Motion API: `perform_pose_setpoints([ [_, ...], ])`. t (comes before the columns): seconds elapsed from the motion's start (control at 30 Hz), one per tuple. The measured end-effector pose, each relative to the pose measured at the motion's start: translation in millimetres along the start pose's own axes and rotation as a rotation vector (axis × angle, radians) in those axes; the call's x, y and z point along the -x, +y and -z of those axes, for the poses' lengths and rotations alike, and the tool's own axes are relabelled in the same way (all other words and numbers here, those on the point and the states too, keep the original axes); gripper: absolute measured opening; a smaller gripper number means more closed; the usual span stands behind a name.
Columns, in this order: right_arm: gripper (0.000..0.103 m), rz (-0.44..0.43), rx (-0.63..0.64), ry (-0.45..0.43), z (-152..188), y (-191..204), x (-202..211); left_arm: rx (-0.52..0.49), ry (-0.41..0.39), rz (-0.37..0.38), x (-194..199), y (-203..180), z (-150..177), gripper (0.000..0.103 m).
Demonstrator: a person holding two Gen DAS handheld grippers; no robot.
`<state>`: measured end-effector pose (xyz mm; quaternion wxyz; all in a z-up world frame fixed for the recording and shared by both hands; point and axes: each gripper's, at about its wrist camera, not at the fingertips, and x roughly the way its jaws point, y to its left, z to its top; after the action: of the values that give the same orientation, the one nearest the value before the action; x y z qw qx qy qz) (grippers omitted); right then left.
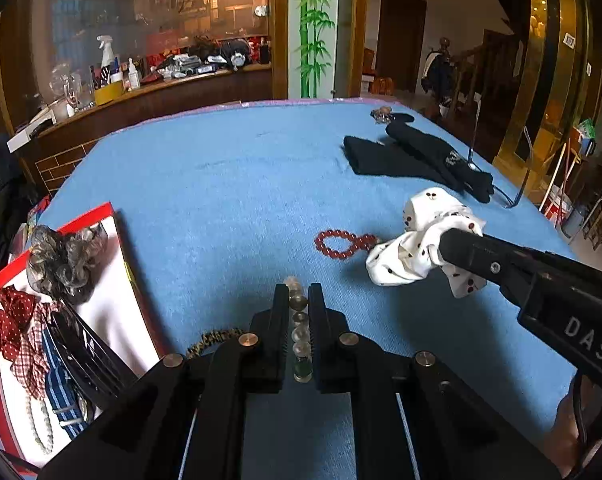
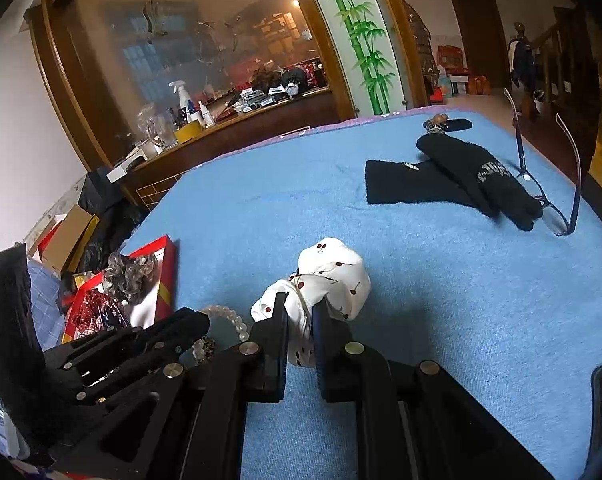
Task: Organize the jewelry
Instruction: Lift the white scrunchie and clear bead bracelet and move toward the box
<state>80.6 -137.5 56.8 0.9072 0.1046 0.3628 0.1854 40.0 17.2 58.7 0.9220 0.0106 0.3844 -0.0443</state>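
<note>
Right tongs (image 2: 299, 305) pinch cherry scrunchie (image 2: 333, 276); left tongs (image 1: 298, 296) clamp beaded bracelet (image 1: 299, 330).

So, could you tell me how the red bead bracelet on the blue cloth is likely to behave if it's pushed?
The red bead bracelet lies twisted into a figure-eight, so it's probably limp and would deform rather than slide whole. Its round, glossy beads may roll slightly, though the textured blue cloth likely limits that.

we log left gripper (image 1: 297, 300) matte black, brass-coloured round pins | right gripper (image 2: 301, 312) black — white "DAS" lettering, silver screw | bare skin at wrist
</note>
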Motion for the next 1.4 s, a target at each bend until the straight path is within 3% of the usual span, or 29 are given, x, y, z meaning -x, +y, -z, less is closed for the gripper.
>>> perform_pose_setpoints([
  [0.57,0.012,0.041,-0.008,0.000,26.5,-13.6,36.6,-0.020,-0.012,-0.030,40.4,-15.6,33.8,0.009],
  [0.87,0.012,0.037,0.024,-0.038,34.3,-0.5,67.5,-0.023,-0.042,-0.035,69.9,-17.9,46.0,0.009],
  [1.4,0.012,0.017,0.086,-0.050,39.3,29.4,82.8,0.026,-0.095,-0.063,105.4,5.4,57.3,0.009],
])
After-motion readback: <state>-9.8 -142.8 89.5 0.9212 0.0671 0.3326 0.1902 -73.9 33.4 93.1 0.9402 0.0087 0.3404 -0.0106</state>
